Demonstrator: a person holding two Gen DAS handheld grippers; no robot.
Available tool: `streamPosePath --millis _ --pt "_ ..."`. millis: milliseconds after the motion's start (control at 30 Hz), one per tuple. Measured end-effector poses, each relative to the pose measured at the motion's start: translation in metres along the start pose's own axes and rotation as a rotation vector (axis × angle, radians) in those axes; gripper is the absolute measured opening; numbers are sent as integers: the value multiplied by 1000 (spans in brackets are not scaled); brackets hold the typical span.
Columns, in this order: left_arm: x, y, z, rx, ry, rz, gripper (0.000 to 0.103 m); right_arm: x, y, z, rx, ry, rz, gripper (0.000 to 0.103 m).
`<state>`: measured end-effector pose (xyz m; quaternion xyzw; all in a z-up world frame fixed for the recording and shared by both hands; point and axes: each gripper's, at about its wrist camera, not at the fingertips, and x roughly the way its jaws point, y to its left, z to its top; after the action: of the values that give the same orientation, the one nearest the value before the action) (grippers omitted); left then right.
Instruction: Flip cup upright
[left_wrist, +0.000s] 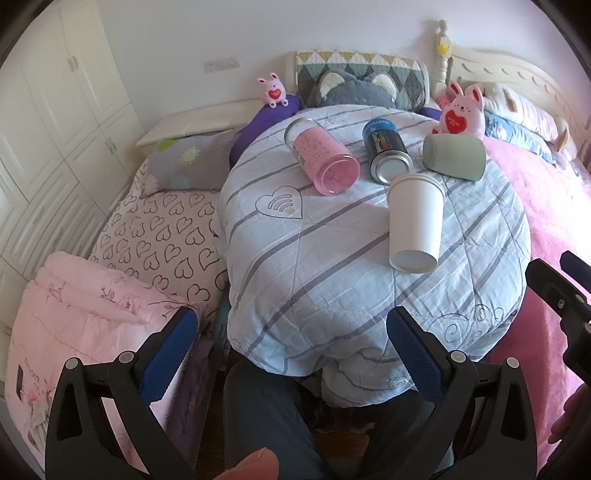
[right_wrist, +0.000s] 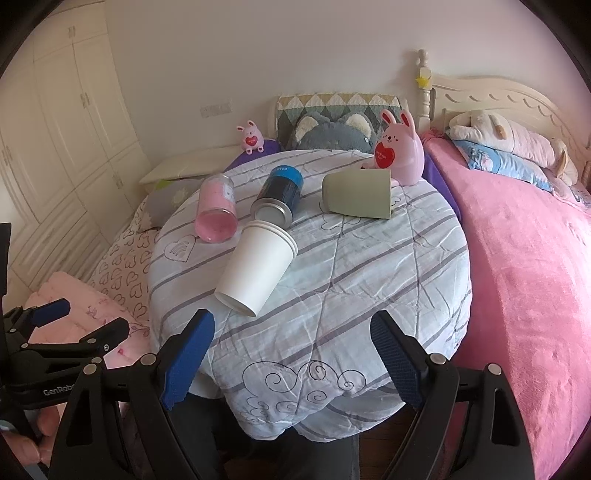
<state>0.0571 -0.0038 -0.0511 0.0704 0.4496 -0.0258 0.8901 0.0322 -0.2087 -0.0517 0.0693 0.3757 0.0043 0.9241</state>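
A white paper cup (left_wrist: 415, 221) (right_wrist: 256, 267) lies on its side on a round table covered by a striped quilt (left_wrist: 332, 280) (right_wrist: 351, 295), its base toward me. A green cup (left_wrist: 454, 157) (right_wrist: 356, 194) lies on its side farther back. My left gripper (left_wrist: 291, 339) is open and empty at the table's near edge. My right gripper (right_wrist: 291, 350) is open and empty, just short of the white cup. Its body also shows at the right edge of the left wrist view (left_wrist: 561, 295).
A pink jar (left_wrist: 323, 157) (right_wrist: 218, 208) and a blue can (left_wrist: 386, 151) (right_wrist: 279, 197) lie on their sides near the cups. A pink rabbit toy (right_wrist: 400, 153) stands behind the green cup. A bed with a pink blanket (right_wrist: 524, 258) is to the right, folded bedding (left_wrist: 92, 314) to the left.
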Motion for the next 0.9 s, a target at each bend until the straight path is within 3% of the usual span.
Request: streamPosePath --millis 300,900 --pt "-4 -1 -3 1 2 -10 103 -5 -4 -2 8 -5 -11 88" --pt "-7 -41 13 66 2 -46 103 -3 -34 -6 66 -2 0 88"
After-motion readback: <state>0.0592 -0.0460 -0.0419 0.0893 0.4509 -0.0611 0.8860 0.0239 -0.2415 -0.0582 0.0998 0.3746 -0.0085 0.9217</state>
